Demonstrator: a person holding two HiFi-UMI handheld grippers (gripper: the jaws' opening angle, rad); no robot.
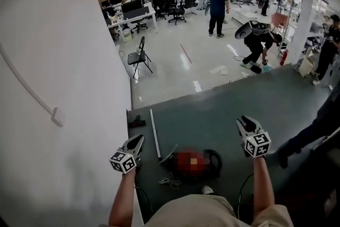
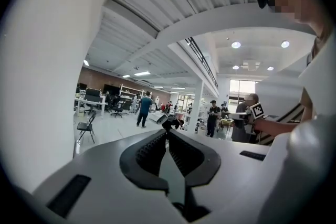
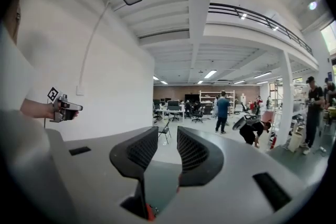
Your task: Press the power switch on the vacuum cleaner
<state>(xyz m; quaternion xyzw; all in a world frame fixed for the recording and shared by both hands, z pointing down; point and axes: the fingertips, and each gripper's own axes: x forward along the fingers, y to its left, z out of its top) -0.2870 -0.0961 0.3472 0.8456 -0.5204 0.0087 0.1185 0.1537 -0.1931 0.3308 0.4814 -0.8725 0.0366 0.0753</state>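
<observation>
Though the big white wall fills the person's left side, what matters lies on the dark grey mat at their feet. The vacuum cleaner sits on that mat just ahead of the person, between the two arms and well below both grippers. It's a squat canister, red in the middle and black round the edges, with a black loop at its right end. Its body lies crosswise to the person. Its pale metal wand runs away from them along the mat's left edge, near the wall.

Both tools point out across the room, nearly level, so I'd say either one has to tip down and come inward to reach it. Neither looks plainly nearer from where I stand.

The left gripper has its jaws drawn together at the tips, with nothing in them. The right gripper has its jaws standing apart, and only open floor shows between the pads.

A loose tangle of cord lies on the mat beside the canister, on the person's side. The power switch I can't pick out, because the top of the body is too indistinct.
</observation>
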